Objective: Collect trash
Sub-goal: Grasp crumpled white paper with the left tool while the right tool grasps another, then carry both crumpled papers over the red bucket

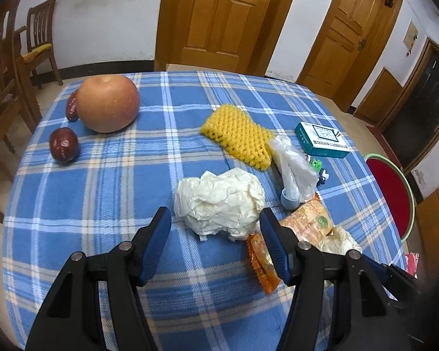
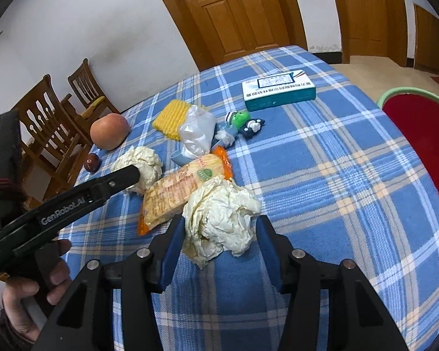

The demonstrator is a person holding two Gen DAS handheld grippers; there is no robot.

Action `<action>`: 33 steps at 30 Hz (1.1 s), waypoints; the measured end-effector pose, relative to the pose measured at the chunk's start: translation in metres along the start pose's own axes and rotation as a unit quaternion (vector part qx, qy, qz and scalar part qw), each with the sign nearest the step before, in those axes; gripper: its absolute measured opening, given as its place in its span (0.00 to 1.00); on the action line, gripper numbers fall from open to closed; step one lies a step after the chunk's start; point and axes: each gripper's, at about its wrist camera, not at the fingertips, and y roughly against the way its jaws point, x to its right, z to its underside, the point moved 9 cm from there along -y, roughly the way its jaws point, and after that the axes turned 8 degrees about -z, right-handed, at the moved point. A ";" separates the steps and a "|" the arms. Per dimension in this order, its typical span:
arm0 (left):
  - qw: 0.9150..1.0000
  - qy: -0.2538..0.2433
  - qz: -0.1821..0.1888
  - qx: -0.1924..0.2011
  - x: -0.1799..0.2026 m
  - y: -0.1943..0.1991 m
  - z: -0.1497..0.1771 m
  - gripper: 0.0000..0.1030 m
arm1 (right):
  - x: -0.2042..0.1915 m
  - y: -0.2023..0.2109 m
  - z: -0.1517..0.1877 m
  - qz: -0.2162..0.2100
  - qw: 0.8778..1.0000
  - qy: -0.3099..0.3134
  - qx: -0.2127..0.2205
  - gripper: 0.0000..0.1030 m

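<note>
My left gripper [image 1: 215, 219] is open, its jaws on either side of a crumpled white tissue [image 1: 219, 203] on the blue plaid cloth. My right gripper [image 2: 221, 229] is open around a second crumpled tissue [image 2: 222, 225]; this tissue shows at the right in the left wrist view [image 1: 341, 239]. An orange snack wrapper [image 2: 178, 188] lies between the two tissues, also seen in the left wrist view [image 1: 305, 223]. A clear plastic bag [image 1: 294, 168] and a yellow foam fruit net [image 1: 238, 134] lie further back. The left gripper [image 2: 131, 172] shows in the right wrist view beside the first tissue [image 2: 140, 163].
An apple [image 1: 108, 103] and two red dates [image 1: 63, 144] sit at the far left. A teal box [image 1: 322, 140] and small toy figures [image 2: 243, 121] lie at the right. A red basin with a green rim [image 2: 418, 143] stands beside the table. Wooden chairs [image 1: 8, 67] stand left.
</note>
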 end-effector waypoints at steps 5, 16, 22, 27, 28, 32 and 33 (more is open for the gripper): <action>1.000 0.015 0.013 -0.007 0.002 -0.008 0.002 0.61 | 0.000 0.000 0.002 -0.016 1.000 -0.009 0.000 0.51; 0.999 0.019 0.037 0.013 0.005 -0.004 0.000 0.44 | -0.017 -0.006 0.004 -0.063 0.998 0.001 0.003 0.28; 0.999 0.024 0.039 0.030 0.003 0.018 0.000 0.44 | -0.021 0.001 0.003 -0.073 0.997 0.009 0.009 0.23; 0.998 0.015 0.044 0.040 0.015 0.041 0.002 0.44 | -0.023 0.016 0.002 -0.081 0.996 0.012 0.023 0.22; 0.998 0.013 0.045 0.042 0.017 0.044 0.003 0.44 | -0.023 0.020 0.001 -0.083 0.996 0.012 0.027 0.22; 0.997 0.004 0.050 0.052 0.030 0.060 0.003 0.44 | -0.019 0.035 -0.001 -0.084 0.996 0.013 0.036 0.22; 0.997 0.001 0.052 0.055 0.035 0.064 0.003 0.44 | -0.016 0.040 -0.002 -0.080 0.996 0.012 0.038 0.22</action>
